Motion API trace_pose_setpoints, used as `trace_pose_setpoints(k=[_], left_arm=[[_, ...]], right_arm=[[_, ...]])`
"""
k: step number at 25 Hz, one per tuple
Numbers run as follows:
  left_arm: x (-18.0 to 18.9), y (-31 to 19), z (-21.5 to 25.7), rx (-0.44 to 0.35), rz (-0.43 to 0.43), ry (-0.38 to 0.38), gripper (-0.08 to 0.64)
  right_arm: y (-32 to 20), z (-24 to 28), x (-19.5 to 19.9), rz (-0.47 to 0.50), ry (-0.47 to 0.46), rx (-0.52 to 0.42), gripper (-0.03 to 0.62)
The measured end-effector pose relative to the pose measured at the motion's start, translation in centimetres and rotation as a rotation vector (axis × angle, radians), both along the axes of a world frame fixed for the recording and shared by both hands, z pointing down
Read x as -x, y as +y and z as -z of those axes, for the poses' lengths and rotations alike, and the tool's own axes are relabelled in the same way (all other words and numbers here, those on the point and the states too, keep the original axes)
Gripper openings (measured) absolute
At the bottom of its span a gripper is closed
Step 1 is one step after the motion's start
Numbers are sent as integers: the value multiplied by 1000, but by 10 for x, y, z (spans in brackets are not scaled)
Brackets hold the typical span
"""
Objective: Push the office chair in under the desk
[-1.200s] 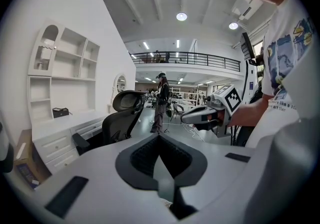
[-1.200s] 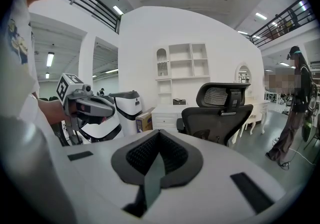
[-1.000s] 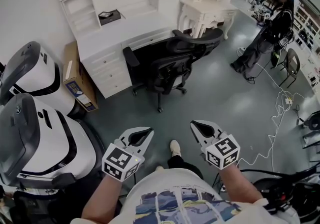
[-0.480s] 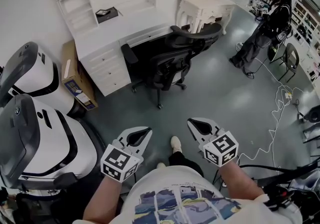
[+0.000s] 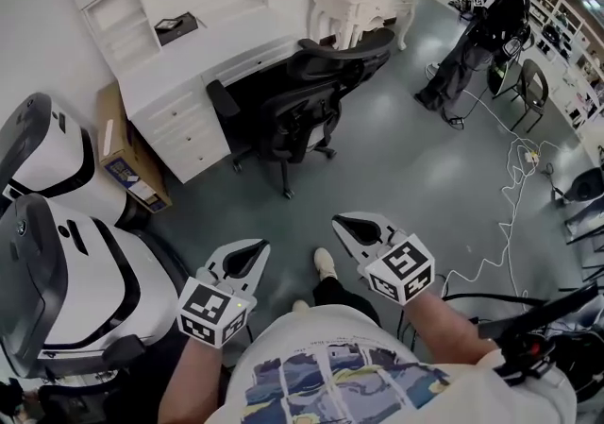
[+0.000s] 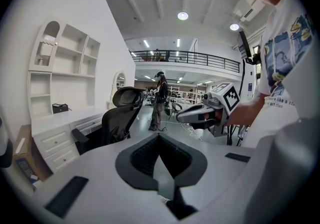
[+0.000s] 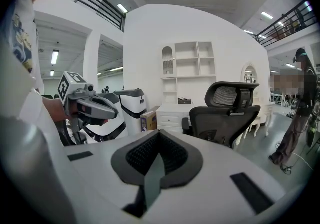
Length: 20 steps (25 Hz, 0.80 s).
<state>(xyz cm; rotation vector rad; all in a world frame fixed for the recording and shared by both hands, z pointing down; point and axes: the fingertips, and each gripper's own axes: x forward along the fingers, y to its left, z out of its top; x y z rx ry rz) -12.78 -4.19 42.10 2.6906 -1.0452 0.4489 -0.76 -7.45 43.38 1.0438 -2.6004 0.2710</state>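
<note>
The black office chair point(image 5: 302, 96) stands on the grey floor, partly pulled out from the white desk point(image 5: 189, 59), its back toward me. Both grippers are held low in front of the person's body, well short of the chair. My left gripper point(image 5: 251, 246) is shut and empty, and so is my right gripper point(image 5: 345, 223). In the left gripper view, the chair point(image 6: 117, 118) is far ahead beyond the shut jaws point(image 6: 160, 137). The right gripper view has the chair point(image 7: 226, 115) ahead at the right, past its shut jaws point(image 7: 159, 133).
Two large white-and-grey machines point(image 5: 57, 252) stand at the left, with a cardboard box point(image 5: 123, 158) beside the desk. A white dressing table point(image 5: 354, 2) stands right of the desk. A person point(image 5: 472, 35) stands at the back right. White cables point(image 5: 514, 195) lie on the floor.
The head view has swung, so desk, chair and grippers sit further left in the picture. Both grippers stay shut and keep their place before the body.
</note>
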Motion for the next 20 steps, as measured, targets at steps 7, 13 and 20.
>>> trace_pose_setpoints(k=[7, 13, 20], left_arm=[[4, 0, 2, 1, -7, 3, 14], [4, 0, 0, 8, -14, 6, 14], [2, -2, -6, 26, -22, 6, 14]], right_arm=[[0, 2, 8, 8, -1, -2, 25], [2, -1, 8, 3, 1, 3, 25], [0, -5, 7, -2, 1, 13, 25]])
